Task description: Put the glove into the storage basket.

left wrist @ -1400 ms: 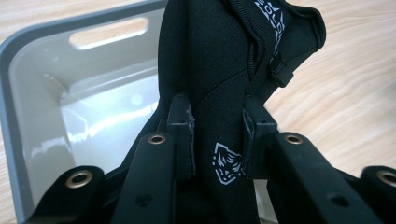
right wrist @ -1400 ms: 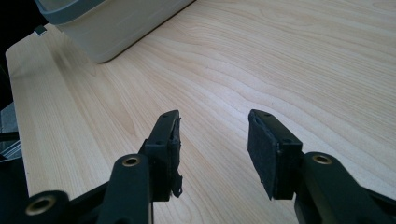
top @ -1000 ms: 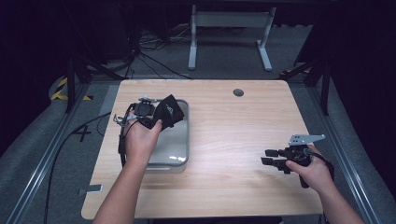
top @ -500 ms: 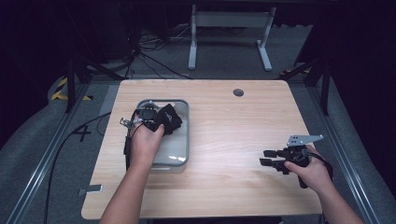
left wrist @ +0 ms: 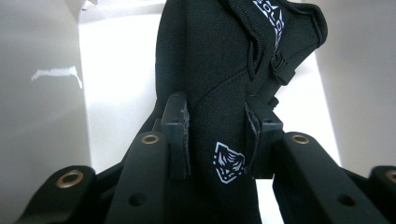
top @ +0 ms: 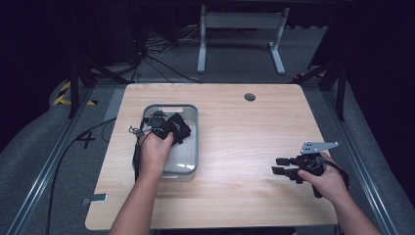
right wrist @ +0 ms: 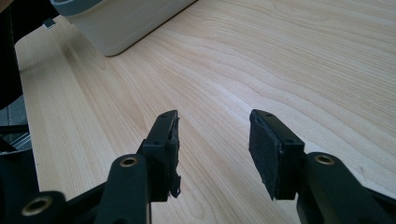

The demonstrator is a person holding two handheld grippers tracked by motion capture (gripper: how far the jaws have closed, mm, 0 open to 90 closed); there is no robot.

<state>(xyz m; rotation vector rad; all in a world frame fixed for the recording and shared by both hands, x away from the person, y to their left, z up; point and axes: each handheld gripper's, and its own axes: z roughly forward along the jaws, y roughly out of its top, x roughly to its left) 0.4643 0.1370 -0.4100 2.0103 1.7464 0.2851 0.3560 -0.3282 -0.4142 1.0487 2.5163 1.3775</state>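
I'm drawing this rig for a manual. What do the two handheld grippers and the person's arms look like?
Both are black. The left gripper has two flat-padded jaws on arms with brass-ringed holes; a black cable trails from it. The right gripper has the same jaws, their padding frayed at the edges, and carries a grey three-cornered plate on top. The forearms are bare, no sleeves.

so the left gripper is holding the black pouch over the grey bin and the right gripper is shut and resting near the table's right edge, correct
Not quite: the right gripper is open, not shut. The right gripper view shows its two fingers set apart with bare wooden table between them, gripping nothing. The rest stands: the left gripper is shut on the black pouch over the grey bin, and the right gripper sits near the table's right edge.
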